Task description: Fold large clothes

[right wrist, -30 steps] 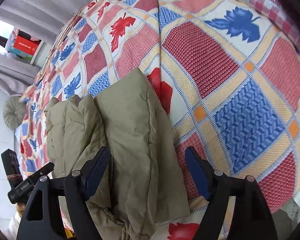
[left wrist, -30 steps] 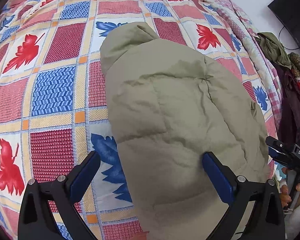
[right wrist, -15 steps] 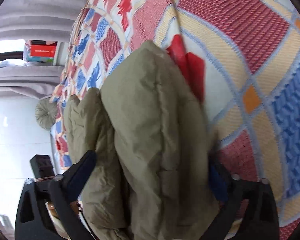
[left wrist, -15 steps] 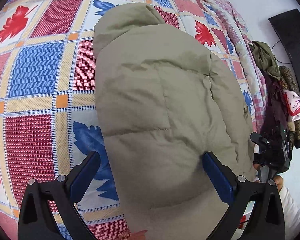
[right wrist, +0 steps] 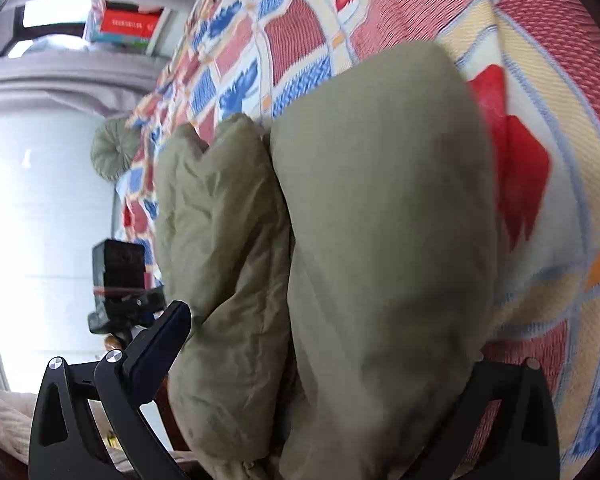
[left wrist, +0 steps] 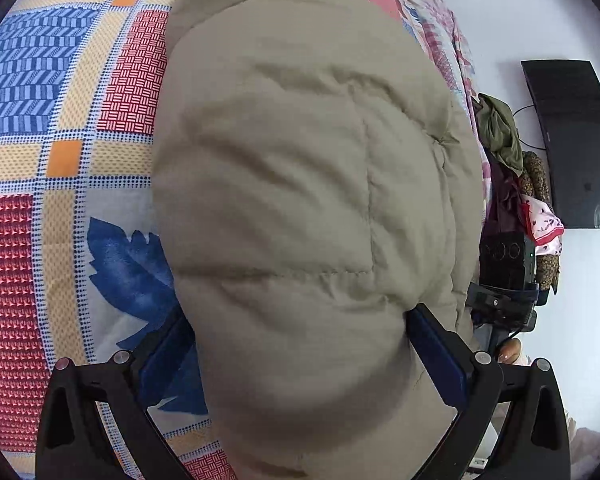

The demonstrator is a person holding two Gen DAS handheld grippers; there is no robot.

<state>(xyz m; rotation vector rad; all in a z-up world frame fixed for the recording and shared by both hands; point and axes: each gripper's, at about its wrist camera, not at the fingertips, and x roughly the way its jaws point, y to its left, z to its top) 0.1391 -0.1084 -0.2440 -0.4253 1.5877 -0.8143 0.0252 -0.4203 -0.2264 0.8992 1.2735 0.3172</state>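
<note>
The folded olive padded jacket (left wrist: 300, 200) lies on the patchwork bed cover (left wrist: 60, 160) near the bed's edge. The left hand-held gripper (left wrist: 300, 344) straddles its near end, fingers wide, blue pads against the bulging fabric. The right hand-held gripper (right wrist: 320, 344) likewise brackets the jacket's stacked layers (right wrist: 380, 220), spread wide, one finger hidden behind cloth.

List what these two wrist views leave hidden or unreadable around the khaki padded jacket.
- Left wrist view: the jacket bulges between the jaws of the left gripper, hiding their inner faces; whether they pinch it is unclear.
- Right wrist view: the jacket covers the right-hand jaw of the right gripper; grip unclear.
- Right wrist view: motion blur smears the bedspread.
- Right wrist view: red box lettering is too small to read.
</note>
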